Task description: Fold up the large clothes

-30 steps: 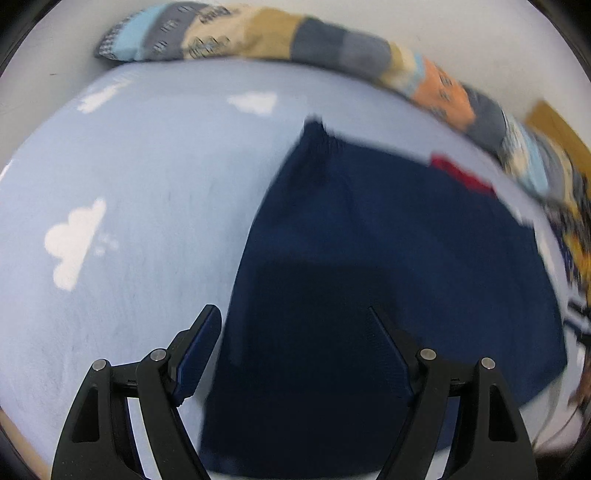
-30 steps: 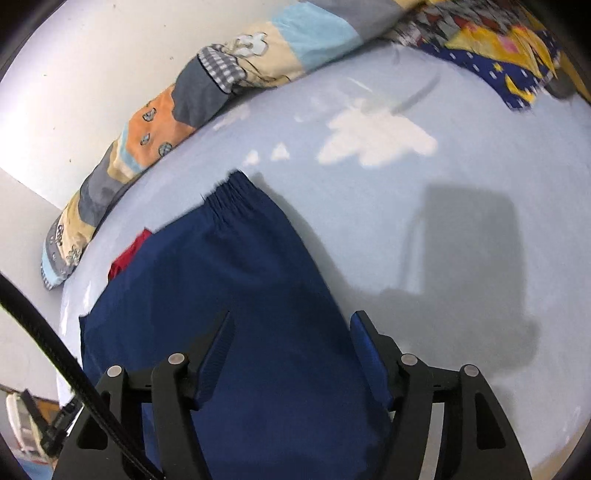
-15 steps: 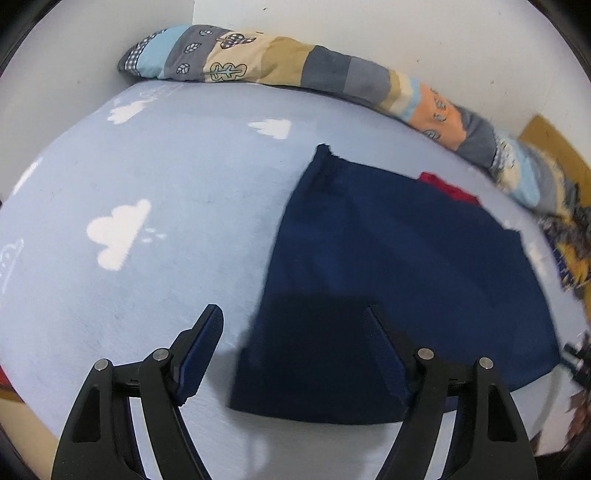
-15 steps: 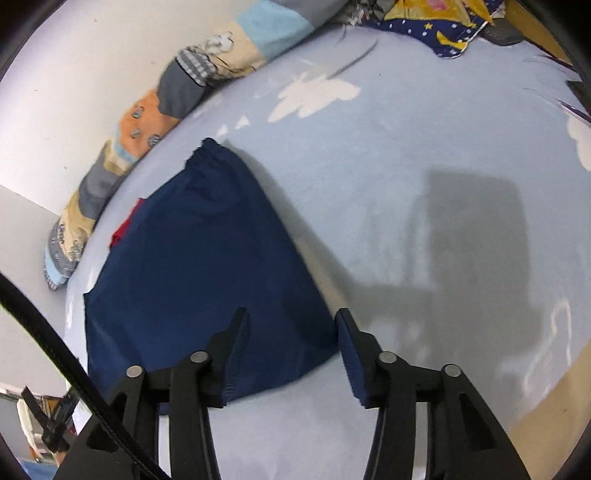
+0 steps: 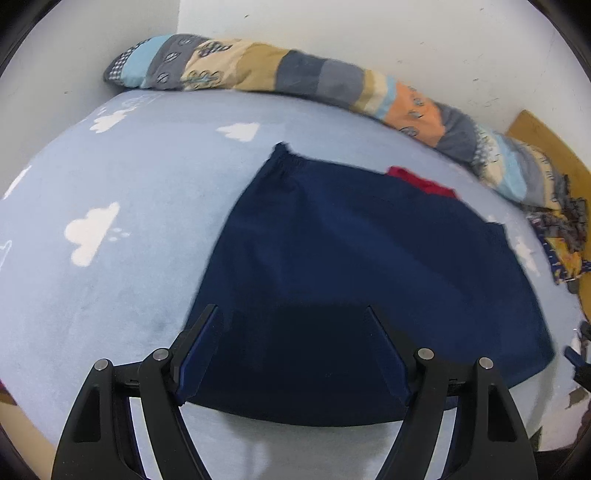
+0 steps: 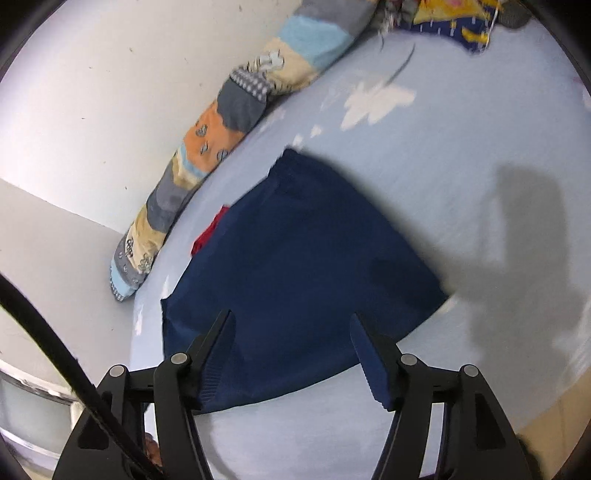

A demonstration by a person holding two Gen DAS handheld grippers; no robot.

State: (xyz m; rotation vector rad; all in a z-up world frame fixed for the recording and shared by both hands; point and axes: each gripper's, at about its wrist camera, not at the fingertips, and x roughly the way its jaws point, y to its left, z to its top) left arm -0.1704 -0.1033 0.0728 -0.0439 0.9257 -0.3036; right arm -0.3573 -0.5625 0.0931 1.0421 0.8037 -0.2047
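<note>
Left wrist view: the left gripper hangs above the near edge of a navy garment, its two fingers spread wide with nothing between them. The garment lies flat on a pale blue sheet printed with white clouds; a gathered, elastic-looking corner sits at the far end and the cloth broadens toward the camera. A red piece of fabric shows at the garment's far edge; whether it is part of the garment or lies under it cannot be told. A long patchwork bolster runs along the white wall behind the sheet, well apart from the garment. Right wrist view: the right gripper is likewise held over the garment's near edge, fingers apart and gripping nothing; contact with the cloth cannot be confirmed. The navy garment appears here as a folded, roughly trapezoid shape, with the red fabric at its left side toward the bolster. A patterned blue and yellow cloth lies at the far end of the sheet. A dark shadow falls on the sheet to the right of the garment. A black cable crosses the lower left of this view.
</note>
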